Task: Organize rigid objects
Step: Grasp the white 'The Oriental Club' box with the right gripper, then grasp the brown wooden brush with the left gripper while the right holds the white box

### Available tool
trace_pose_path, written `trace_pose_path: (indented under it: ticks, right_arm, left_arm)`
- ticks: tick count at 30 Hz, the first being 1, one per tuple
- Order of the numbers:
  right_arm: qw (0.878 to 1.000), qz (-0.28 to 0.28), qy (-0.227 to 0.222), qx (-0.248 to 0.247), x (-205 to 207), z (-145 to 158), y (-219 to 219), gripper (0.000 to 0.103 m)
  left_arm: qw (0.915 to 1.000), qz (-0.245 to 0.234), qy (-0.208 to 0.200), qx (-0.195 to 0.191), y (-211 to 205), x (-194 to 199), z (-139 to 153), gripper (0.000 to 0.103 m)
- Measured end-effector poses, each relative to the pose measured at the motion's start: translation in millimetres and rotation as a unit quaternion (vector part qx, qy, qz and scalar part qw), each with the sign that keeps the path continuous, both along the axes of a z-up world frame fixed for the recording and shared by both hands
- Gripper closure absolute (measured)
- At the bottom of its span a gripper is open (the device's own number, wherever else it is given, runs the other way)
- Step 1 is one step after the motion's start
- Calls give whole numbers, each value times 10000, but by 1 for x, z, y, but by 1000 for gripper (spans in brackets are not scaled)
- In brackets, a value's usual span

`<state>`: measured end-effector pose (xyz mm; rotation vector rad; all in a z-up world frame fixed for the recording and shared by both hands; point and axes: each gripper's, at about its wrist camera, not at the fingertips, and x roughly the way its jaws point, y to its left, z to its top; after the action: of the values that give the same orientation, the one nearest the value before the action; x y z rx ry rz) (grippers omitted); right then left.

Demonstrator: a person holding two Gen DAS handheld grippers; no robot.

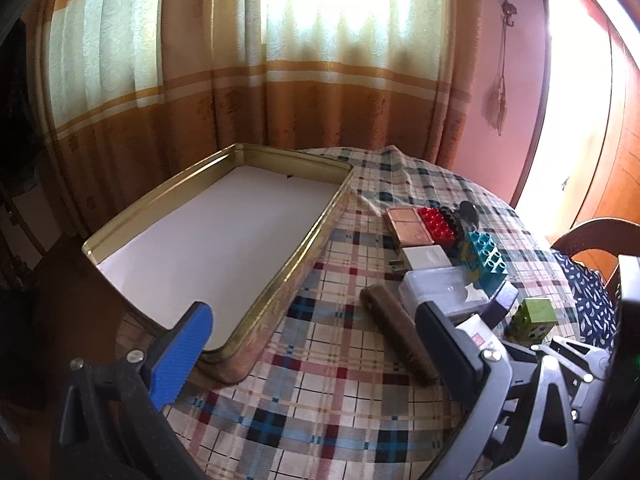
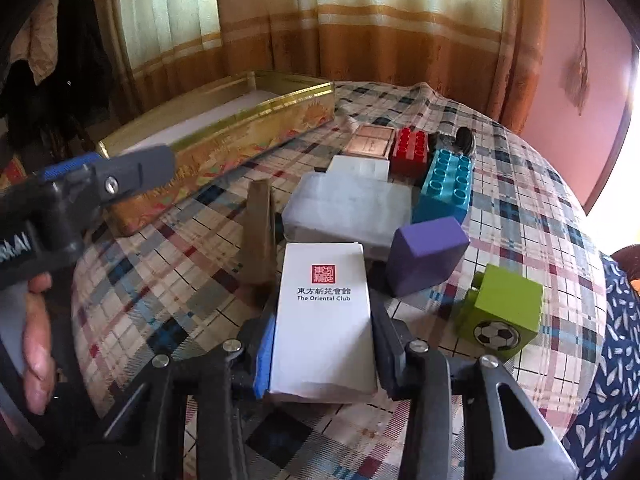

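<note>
My right gripper is shut on a white box with a red seal and "The Oriental Club" printed on it; both pads press its long sides, low over the checked tablecloth. The same box peeks out at the right of the left wrist view. My left gripper is open and empty, with its blue finger over the near corner of a long gold tin lined white inside. The tin lies to the left of the pile. In the right wrist view the left gripper hangs before the tin.
Beyond the white box lie a brown stick, a translucent case, a purple block, a green football cube, a teal brick, a red brick and a copper box. A hand shows at left.
</note>
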<state>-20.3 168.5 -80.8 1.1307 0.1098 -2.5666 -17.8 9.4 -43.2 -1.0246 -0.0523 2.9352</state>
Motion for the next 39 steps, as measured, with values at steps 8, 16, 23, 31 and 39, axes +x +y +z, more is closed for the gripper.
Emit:
trace_pose_path:
  ticks: [8,16,23,31,39]
  right_arm:
    - [9975,-27,686,-192,15,34,15,60]
    - [9951,-341,806,-452,7,42,37,59]
    - [9945,-303,901,-437,13,46,31,59]
    - [9944,-335,891,-456,12,43,36,59]
    - [9949,-254,874,-430,13,41,32,59]
  left_arm:
    - [9999,-149,21,-44,11,2,-2,2]
    - [9982,-489,-13,-341,39,1,-12,6]
    - [9962,-707,-441,-256,47,-18,-30,9]
    - [9924,-875,-829,-231,56,-36,-42,29]
    - [9887,-1056,-1058,-92,54,-39,-51,84]
